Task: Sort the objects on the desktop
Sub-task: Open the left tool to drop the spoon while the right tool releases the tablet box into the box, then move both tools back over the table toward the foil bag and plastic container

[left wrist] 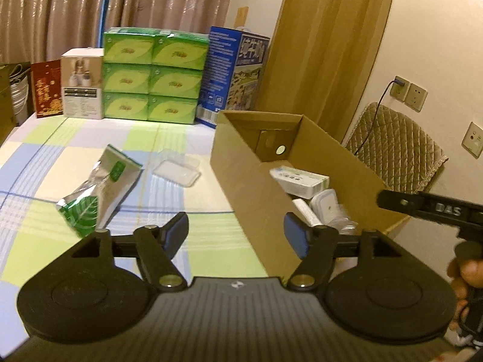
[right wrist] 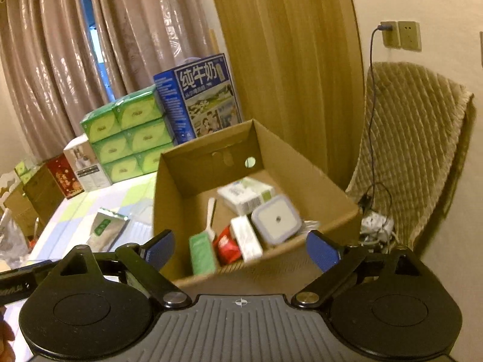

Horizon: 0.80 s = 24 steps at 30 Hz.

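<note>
An open cardboard box (left wrist: 241,187) (right wrist: 169,211) stands on the checked table. Inside lie a white medicine box (left wrist: 302,179) (right wrist: 246,196), a square white container (right wrist: 276,218) (left wrist: 327,206), a white stick-shaped box (right wrist: 246,238), a red packet (right wrist: 226,246), a green box (right wrist: 202,252) and a white spoon (right wrist: 210,217). A silver and green foil pouch (left wrist: 99,188) (right wrist: 105,230) and a clear plastic tray (left wrist: 178,169) lie on the table left of the box. My left gripper (left wrist: 237,236) is open and empty beside the box's near left wall. My right gripper (right wrist: 241,249) is open and empty above the box's near edge.
At the table's back stand stacked green tissue packs (left wrist: 154,75) (right wrist: 129,138), a blue milk carton case (left wrist: 234,72) (right wrist: 199,96), a white box (left wrist: 81,84) and a red box (left wrist: 48,89). A quilted chair (right wrist: 416,150) and wall sockets (left wrist: 407,92) are at the right.
</note>
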### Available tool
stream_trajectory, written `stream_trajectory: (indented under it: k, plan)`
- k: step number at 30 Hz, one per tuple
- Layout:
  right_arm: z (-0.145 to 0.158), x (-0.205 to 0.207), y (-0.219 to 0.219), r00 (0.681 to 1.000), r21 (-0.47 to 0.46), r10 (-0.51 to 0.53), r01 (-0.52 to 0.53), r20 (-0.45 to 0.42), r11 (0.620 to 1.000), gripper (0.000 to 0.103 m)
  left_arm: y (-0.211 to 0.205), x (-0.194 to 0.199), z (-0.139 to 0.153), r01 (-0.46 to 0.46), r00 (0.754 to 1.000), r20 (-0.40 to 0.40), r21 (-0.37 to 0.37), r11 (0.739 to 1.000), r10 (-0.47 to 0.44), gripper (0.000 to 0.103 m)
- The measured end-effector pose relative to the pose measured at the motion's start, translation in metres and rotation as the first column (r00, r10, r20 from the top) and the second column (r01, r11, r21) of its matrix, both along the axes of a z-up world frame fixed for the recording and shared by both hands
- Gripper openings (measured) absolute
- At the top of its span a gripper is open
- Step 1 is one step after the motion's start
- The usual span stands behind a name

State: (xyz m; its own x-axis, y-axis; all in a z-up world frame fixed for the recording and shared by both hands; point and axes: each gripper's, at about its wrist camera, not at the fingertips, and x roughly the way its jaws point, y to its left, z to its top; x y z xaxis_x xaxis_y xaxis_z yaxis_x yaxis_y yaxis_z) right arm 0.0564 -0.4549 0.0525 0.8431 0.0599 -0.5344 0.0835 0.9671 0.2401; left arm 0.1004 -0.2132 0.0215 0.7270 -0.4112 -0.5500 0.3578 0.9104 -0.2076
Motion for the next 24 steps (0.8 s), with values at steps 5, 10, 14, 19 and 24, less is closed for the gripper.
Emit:
stream_trajectory:
  k: [5,10,14,19,24]
  plan:
    - [-0.001,-0.031,0.019,1.0,0.028,0.003,-0.002,-0.02,1.0,0.099,0.027,-0.017,0.001,-0.028,1.0,-0.008,0.011,1.0,0.028,0.068]
    - [-0.004,-0.048,0.041,0.998,0.023,0.038,-0.037,-0.047,0.999,0.101,0.058,-0.03,0.005,-0.066,0.998,-0.003,0.024,0.998,0.066,0.075]
    - [-0.006,-0.054,0.058,0.995,0.028,0.068,-0.067,-0.066,0.997,0.101,0.084,-0.041,0.008,-0.102,0.995,0.005,0.035,0.994,0.101,0.081]
    - [-0.011,-0.058,0.08,0.989,0.016,0.117,-0.116,-0.087,0.993,0.101,0.114,-0.049,0.01,-0.142,0.99,0.002,0.05,0.989,0.142,0.087]
    - [-0.013,-0.057,0.096,0.984,0.003,0.149,-0.15,-0.1,0.989,0.101,0.139,-0.054,0.008,-0.174,0.985,-0.008,0.054,0.983,0.175,0.089]
